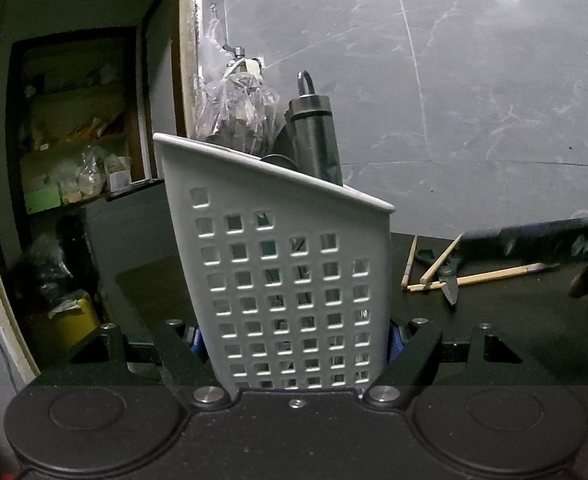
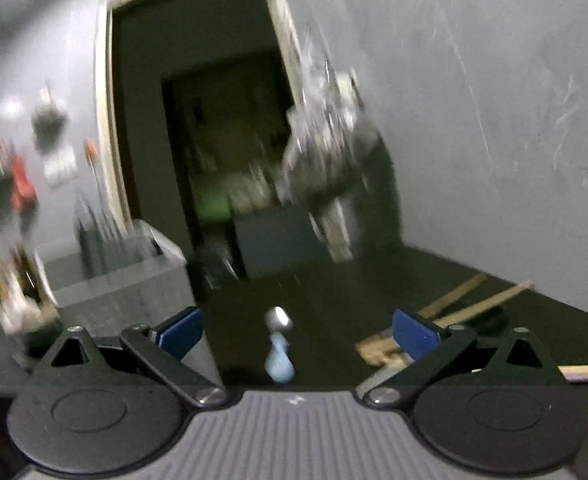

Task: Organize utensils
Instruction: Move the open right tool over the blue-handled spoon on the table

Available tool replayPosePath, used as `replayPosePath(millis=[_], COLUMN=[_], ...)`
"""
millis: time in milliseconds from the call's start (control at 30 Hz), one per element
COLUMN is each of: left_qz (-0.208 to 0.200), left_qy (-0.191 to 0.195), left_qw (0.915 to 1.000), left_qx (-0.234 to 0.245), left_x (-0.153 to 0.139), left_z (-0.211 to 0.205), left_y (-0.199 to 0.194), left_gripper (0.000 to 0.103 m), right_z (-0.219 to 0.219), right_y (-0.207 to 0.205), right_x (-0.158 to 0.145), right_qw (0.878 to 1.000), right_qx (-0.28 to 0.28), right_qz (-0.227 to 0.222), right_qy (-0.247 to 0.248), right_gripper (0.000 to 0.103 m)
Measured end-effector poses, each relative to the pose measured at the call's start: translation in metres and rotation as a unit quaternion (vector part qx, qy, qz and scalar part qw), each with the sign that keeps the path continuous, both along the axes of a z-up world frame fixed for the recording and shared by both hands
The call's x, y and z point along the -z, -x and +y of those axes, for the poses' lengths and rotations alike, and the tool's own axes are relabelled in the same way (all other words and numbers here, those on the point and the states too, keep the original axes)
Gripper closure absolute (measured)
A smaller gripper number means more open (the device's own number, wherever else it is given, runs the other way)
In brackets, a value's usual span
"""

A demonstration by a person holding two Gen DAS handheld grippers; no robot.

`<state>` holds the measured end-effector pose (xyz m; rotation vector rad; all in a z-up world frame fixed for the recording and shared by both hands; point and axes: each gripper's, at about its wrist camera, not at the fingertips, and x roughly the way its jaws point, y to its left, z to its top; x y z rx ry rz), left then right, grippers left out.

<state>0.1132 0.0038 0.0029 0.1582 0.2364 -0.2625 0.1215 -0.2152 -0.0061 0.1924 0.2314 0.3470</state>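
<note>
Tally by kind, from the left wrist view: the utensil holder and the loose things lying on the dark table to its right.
white perforated plastic utensil holder: 1
pale wooden chopsticks: 3
black-handled metal scissors: 1
Total: 5

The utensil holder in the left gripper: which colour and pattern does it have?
The utensil holder is white, perforated with rows of small square holes; the left wrist view shows it best.

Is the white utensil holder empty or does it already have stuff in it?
Not empty: a dark cylindrical handle and crinkled plastic stick up above the white utensil holder rim.
</note>
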Motion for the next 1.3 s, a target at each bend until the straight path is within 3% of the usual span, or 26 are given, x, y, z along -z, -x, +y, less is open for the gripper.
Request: replayPosePath(millis=[133, 367, 667, 967, 1300], left_qz=[-0.005, -0.008, -0.009, -0.009, -0.010], left_qy=[-0.001, 0.000, 0.001, 0.003, 0.004], left_qw=[1.0000, 1.0000, 1.0000, 0.9999, 0.9999], left_qx=[0.001, 0.002, 0.002, 0.003, 0.001], left_x=[0.003, 0.006, 0.007, 0.006, 0.006], left_z=[-0.001, 0.000, 0.001, 0.002, 0.002], left_y=[0.001, 0.003, 0.004, 0.005, 0.006], left_gripper=[0.025, 0.025, 0.025, 0.025, 0.025], right_z=[0.014, 0.036, 0.066, 0.079, 0.094], right_y=[-0.019, -0.053, -0.072, -0.081, -0.115], right_x=[0.006, 0.012, 0.010, -0.004, -0.001], right_qw=[0.996, 0.983, 0.970, 0.965, 0.955], right_qx=[0.018, -0.032, -0.055, -0.058, -0.067], right_qz=[0.052, 0.133, 0.133, 0.114, 0.112], right_qy=[0.076, 0.121, 0.197, 0.229, 0.267], right_gripper=[0.000, 0.000, 0.000, 0.000, 0.000])
